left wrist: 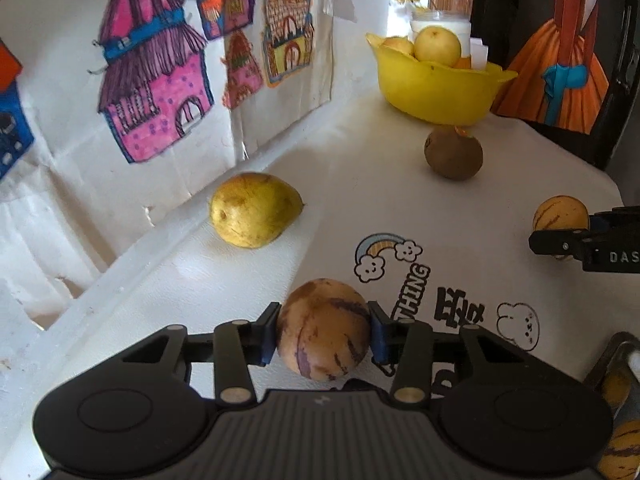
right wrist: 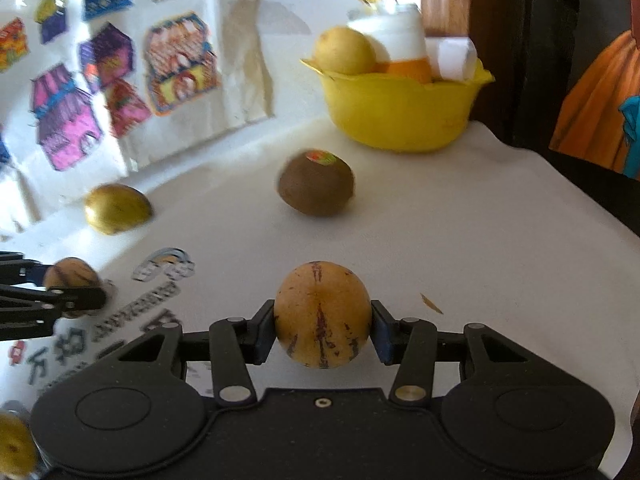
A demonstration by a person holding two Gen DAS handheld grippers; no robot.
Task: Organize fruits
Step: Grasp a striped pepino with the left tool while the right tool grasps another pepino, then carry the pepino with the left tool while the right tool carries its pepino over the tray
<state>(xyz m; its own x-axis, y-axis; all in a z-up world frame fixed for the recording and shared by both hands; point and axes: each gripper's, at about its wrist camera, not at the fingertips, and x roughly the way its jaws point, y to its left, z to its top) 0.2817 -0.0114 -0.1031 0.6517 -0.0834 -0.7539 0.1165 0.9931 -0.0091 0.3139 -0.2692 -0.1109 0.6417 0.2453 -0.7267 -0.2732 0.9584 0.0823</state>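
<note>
My left gripper (left wrist: 323, 330) is shut on a tan, purple-streaked pepino melon (left wrist: 322, 326) held over the white table. My right gripper (right wrist: 323, 320) is shut on a second streaked pepino melon (right wrist: 322, 314); it also shows at the right edge of the left wrist view (left wrist: 560, 216). A yellow bowl (left wrist: 436, 84) at the back holds yellow fruits (left wrist: 437, 46) and something orange. A brown kiwi (left wrist: 453, 153) with a sticker lies in front of the bowl. A yellow pear-shaped fruit (left wrist: 254, 209) lies by the wall.
Paper drawings of houses (left wrist: 152, 80) cover the wall on the left. A white jar (left wrist: 440, 24) stands behind the bowl. A painting of an orange dress (left wrist: 560, 64) leans at the back right. More streaked fruits (left wrist: 622, 452) sit in a metal holder at the lower right.
</note>
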